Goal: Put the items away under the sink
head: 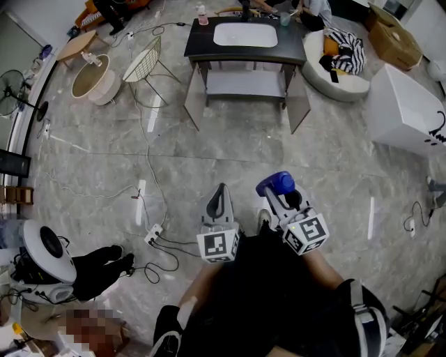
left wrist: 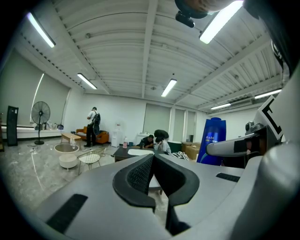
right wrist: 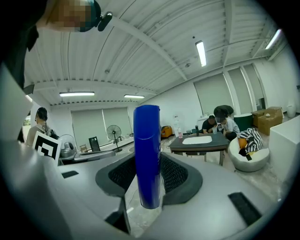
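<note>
Big open room w/ a glossy grey stone floor [head: 279,153] and strip lights on the ceiling. Top centre of the head view is the sink unit [head: 198,43]: dark top, white basin [head: 245,35] set into it, open shelf [head: 244,84] underneath. A small pink bottle [head: 203,15] stands on its upper-left corner, and a couple of ppl are hunched behind it at the top edge.

Person w/ the rig stands well back from it, bottom centre of frame, both grippers held out roughly level and side by side.

Right gripper [head: 279,192] is clamped on a blue bottle [head: 276,183]. In the right gripper view the bottle [right wrist: 146,159] stands upright between the black ribbed pads [right wrist: 174,174], which press on it from both sides, and the sink unit shows beyond it, right of centre. So the bottle's up in the air, nowhere near the shelf yet.

Left gripper [head: 220,199] has nothing in it; in its own view the jaws are closed together, pads meeting in the middle. The blue bottle also pokes into that view on the right side.

Other stuff: white wire chair [head: 144,61] and a round tub [head: 94,78] upper left, beanbag [head: 338,77] w/ a striped cloth on it upper right, white box [head: 408,111] at the right edge, cables [head: 148,139] trailing over the floor to a power strip [head: 153,236] left of the grippers.
</note>
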The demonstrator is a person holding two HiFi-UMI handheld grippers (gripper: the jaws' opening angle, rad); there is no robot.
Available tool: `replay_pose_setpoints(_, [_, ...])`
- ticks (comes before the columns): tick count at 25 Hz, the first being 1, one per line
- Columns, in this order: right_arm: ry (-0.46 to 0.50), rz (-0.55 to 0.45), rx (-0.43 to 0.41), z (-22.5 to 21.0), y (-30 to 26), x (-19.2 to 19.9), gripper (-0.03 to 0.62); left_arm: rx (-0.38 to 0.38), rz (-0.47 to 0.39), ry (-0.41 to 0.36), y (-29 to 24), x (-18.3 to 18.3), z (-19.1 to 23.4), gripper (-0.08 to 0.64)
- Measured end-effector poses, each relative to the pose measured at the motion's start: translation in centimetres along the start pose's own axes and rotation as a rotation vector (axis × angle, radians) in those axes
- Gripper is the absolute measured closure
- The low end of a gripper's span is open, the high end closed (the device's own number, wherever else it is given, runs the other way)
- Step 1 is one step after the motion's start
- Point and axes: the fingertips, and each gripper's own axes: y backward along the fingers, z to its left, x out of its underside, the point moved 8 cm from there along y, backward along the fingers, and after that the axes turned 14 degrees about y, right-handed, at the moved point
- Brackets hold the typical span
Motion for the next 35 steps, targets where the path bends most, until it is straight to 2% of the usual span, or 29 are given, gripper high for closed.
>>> replay_pose_setpoints(10, [0.015, 0.016, 0.034, 2.0, -2.4, -0.5, 0.437, 0.031, 0.005, 0.006, 0.1, -1.0, 3.1, 0.545])
replay_pose_setpoints(13, [0.007, 0.019, 0.044, 2.7, -3.2, 0.0, 0.439, 0.045, 0.032, -0.015, 0.2, -0.5, 4.1, 0.545])
replay_pose_setpoints(18, [-0.005, 0.039, 0.049, 2.2, -4.9, 0.4, 0.439, 0.044, 0.056, 0.0, -1.0, -0.1, 4.9, 0.545])
replay_pose_setpoints(27, [0.003, 0.009, 0.01, -4.3, -11.3, 0.1, 0.439, 0.008, 0.039, -0.013, -9.1, -0.7, 5.6, 0.545])
replay_pose_setpoints(31, [0.024, 0.009, -0.027, -8.7, -14.9, 0.1, 0.439, -0.042, -0.028, 0.045, -13.9, -2.4, 5.0, 0.545])
replay_pose_setpoints(35, [0.059, -0.018, -0.069, -13.9, -18.8, -1.0, 0.439, -0.08, -0.069, 0.031, -19.2, -4.0, 4.2, 0.545])
